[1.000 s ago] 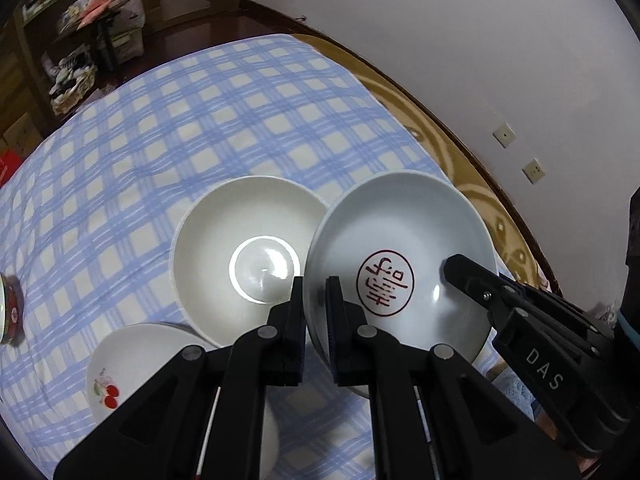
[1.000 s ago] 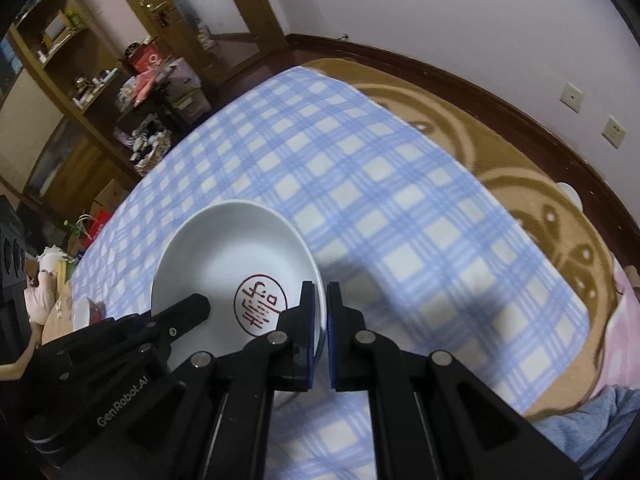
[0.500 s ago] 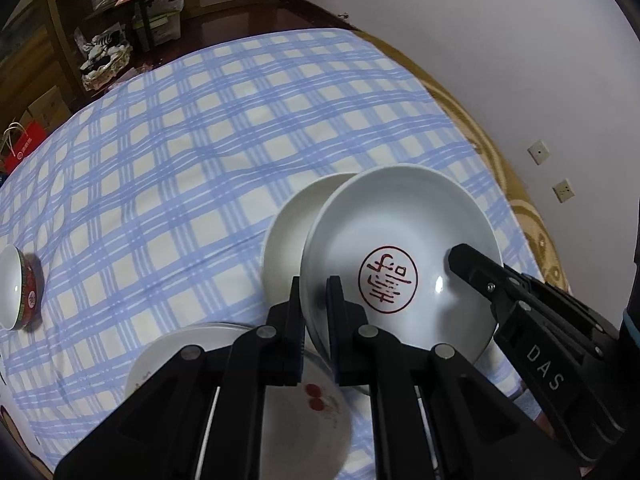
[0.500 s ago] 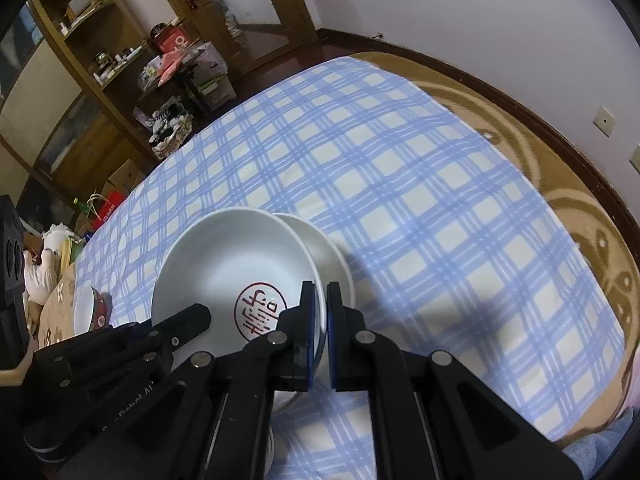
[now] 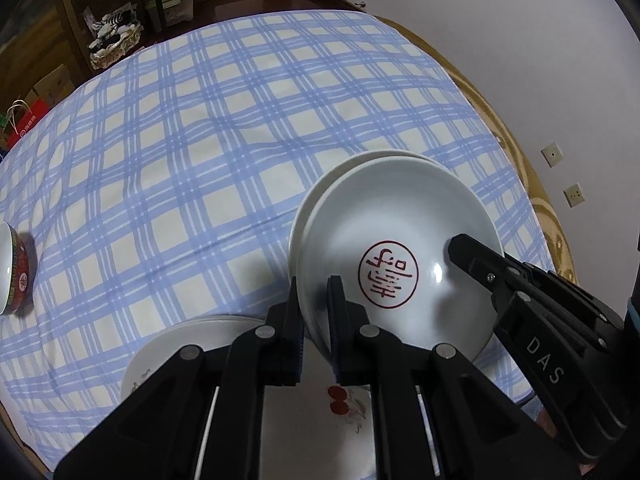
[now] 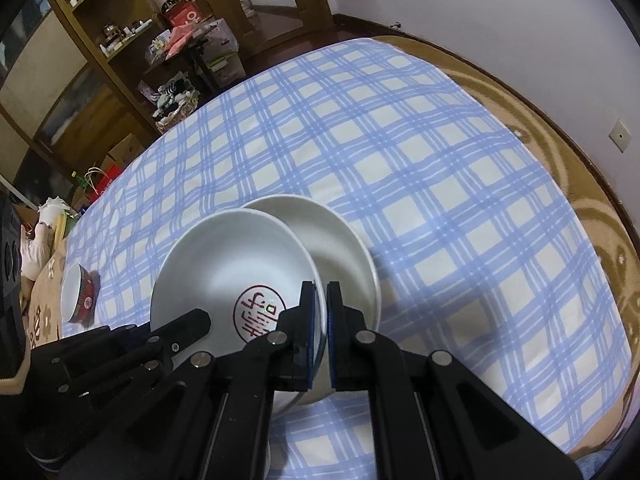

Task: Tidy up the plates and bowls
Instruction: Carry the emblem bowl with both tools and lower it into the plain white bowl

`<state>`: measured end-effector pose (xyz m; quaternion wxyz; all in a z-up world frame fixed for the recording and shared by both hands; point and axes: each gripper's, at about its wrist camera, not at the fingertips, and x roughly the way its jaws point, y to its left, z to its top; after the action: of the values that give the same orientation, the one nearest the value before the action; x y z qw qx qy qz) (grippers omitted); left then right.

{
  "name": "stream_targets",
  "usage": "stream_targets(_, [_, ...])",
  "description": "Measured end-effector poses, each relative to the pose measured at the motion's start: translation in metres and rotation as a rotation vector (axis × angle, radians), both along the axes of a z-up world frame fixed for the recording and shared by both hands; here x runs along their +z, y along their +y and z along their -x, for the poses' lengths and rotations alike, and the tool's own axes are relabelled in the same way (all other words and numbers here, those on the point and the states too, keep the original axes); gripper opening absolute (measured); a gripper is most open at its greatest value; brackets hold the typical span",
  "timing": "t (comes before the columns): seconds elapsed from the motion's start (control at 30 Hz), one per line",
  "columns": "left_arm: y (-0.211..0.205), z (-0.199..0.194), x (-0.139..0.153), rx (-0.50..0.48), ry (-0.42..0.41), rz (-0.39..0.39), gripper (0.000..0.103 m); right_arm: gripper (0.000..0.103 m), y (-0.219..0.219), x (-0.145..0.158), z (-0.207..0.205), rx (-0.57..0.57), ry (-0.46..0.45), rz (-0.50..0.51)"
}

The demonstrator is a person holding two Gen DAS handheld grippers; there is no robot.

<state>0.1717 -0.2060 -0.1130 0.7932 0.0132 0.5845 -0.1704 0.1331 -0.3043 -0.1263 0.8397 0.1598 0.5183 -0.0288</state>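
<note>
White plate (image 5: 400, 240) with a red seal was pinched at opposite rims by left gripper (image 5: 316, 316) and right gripper (image 6: 319, 320), above a plain bowl (image 6: 340, 240) on checked cloth (image 5: 200, 140).

"DAS" on right tongs (image 5: 456, 246)

A blue-and-white checked cloth (image 5: 208, 152) is covering the round table (image 6: 592, 184), leaving its brown patterned rim showing beyond the fingers toward the wall. A plain white bowl (image 6: 340, 248) is sitting on the cloth just ahead of the fingertips. A small red-sided bowl (image 6: 78, 294) is standing well off to their left, and a cherry-printed plate (image 5: 192, 340) is lying beneath the left fingers.
</note>
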Motion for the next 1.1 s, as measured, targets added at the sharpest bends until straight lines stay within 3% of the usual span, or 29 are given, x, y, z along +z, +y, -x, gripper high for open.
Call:
stream_targets(0.43, [-0.010, -0.007, -0.016, -0.013, 0.045, 0.017, 0.011, 0.007, -0.005, -0.009, -0.004, -0.013, 0.021, 0.051])
stream_targets(0.7, [-0.016, -0.007, -0.017, -0.052, 0.039, -0.019, 0.013, 0.008, -0.007, -0.010, -0.004, -0.013, 0.029, 0.064])
stream_targets(1.1, [-0.016, -0.005, -0.016, -0.099, 0.045, -0.010, 0.014, 0.009, -0.006, -0.011, -0.003, -0.010, 0.043, 0.104])
